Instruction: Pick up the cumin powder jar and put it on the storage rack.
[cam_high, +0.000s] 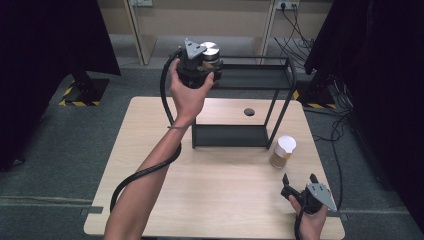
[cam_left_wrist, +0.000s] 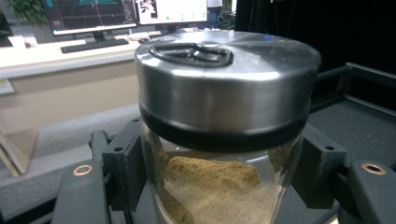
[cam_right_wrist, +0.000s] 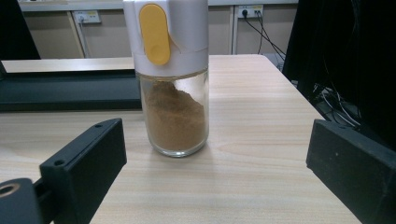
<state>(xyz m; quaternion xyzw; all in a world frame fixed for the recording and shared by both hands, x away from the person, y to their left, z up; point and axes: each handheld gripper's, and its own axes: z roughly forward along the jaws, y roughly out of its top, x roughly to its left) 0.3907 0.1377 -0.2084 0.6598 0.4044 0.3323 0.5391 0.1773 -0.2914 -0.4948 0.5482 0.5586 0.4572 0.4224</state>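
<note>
Left tongs (cam_high: 204, 70): closed on the glass body of a jar (cam_left_wrist: 219, 186) with a steel lid (cam_left_wrist: 228, 88), pads gripping just under the lid's black rim. Grip placed low on the glass, probably so the lid's overhang blocks any slip downward. Jar held upright, brown powder inside level enough to suggest no tilt. Raised at the left end of the top shelf of a black wire rack (cam_high: 280, 90); whether the base already rests on that shelf cannot be told. Judged step: setting the jar onto the top shelf.

Right tongs (cam_high: 300, 181): open wide, holding nothing, parked low near the right front corner of the counter (cam_high: 150, 200). Jaws aimed at a second jar (cam_right_wrist: 173, 112) with a white cap and yellow flip tab (cam_right_wrist: 155, 33), standing upright on the counter just in front of the rack's right leg. Jar apart from both jaws, not between them yet. Likely kept ready there for the next pick.

Lower shelf of the rack bare. Caution for placement: steel-lidded jar near the shelf's left edge, so full base support to be confirmed before release.
</note>
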